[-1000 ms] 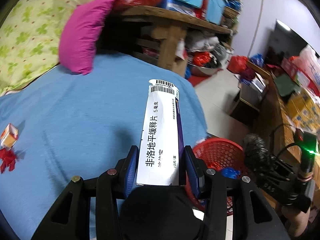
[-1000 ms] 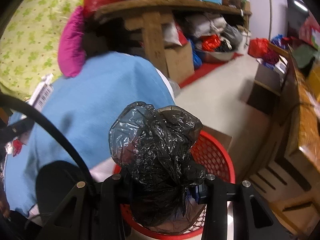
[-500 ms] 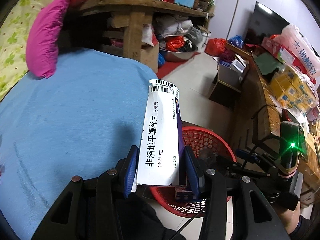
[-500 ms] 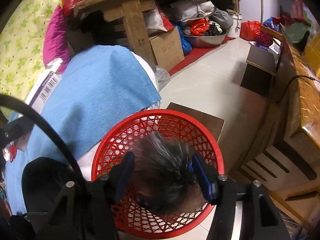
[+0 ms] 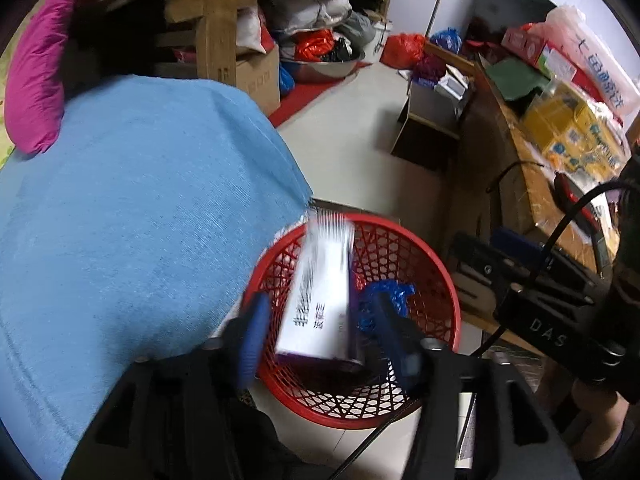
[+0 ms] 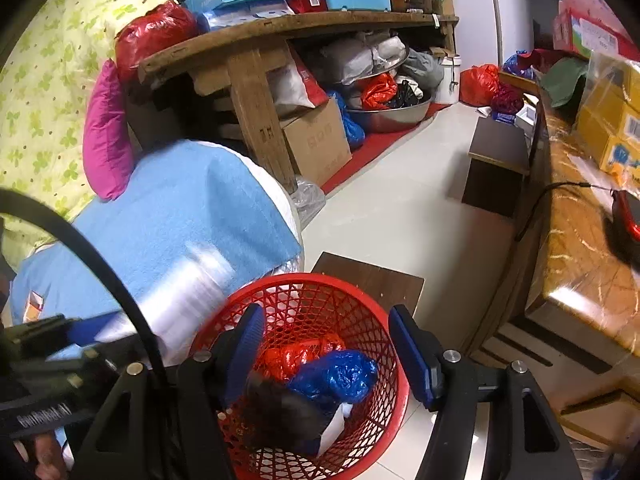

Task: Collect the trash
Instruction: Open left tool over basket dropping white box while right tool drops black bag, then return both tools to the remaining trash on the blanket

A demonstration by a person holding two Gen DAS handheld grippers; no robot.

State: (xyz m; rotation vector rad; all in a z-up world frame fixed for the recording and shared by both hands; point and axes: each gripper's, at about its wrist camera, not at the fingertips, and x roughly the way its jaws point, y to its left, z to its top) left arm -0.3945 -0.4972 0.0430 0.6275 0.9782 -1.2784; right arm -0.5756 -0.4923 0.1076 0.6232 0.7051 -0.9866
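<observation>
A red mesh basket stands on the floor beside the bed; it also shows in the right wrist view. My left gripper is open above it. A white and purple medicine box, blurred, is loose between the spread fingers over the basket, and shows as a white blur in the right wrist view. My right gripper is open and empty above the basket. Inside lie a black plastic bag, a blue bag and a red bag.
The blue bed cover fills the left, with a pink pillow at its far end. A cluttered wooden shelf stands behind. A wooden counter with boxes runs along the right. Light floor lies between.
My left gripper swung from the bed over the basket and opened, letting the medicine box go. My right gripper opened and dropped the black bag into the basket.
</observation>
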